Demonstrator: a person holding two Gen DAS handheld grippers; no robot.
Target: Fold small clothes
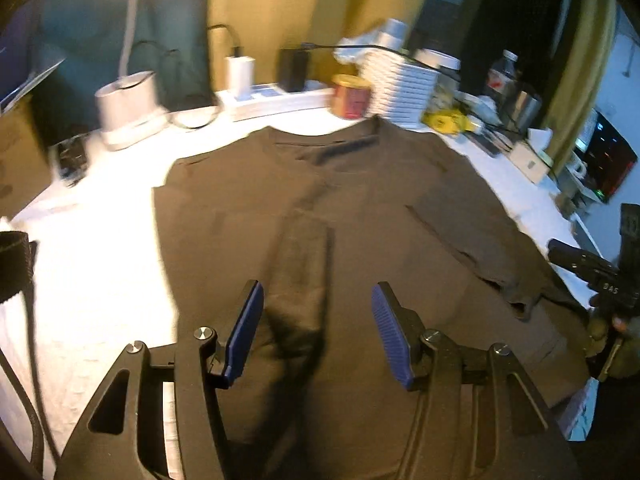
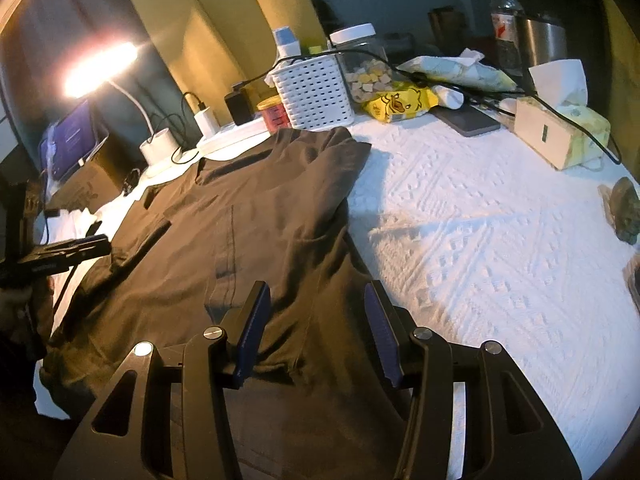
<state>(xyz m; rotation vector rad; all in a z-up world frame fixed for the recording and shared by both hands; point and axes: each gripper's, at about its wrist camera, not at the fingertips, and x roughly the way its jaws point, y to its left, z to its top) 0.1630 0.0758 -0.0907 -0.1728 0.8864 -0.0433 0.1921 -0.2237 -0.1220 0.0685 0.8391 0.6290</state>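
A dark brown T-shirt (image 1: 360, 200) lies flat on the white textured tablecloth (image 1: 92, 280), collar towards the far clutter. One side of it is folded inward, leaving a long strip down the middle. My left gripper (image 1: 318, 292) hovers open over the shirt's near part, and its blue pads (image 1: 246, 332) hold no cloth. In the right wrist view the same shirt (image 2: 260, 220) fills the left half. My right gripper (image 2: 316, 292) stands open above its near right edge, holding nothing. Each gripper also shows in the other's view: the right gripper (image 1: 592, 268) and the left gripper (image 2: 72, 250).
Along the far edge stand a lit desk lamp (image 2: 100, 68), a power strip with chargers (image 2: 232, 132), a red tin (image 2: 276, 114), a white basket (image 2: 316, 92), a jar (image 2: 360, 64) and a tissue box (image 2: 560, 136). Bare tablecloth (image 2: 480, 240) lies right of the shirt.
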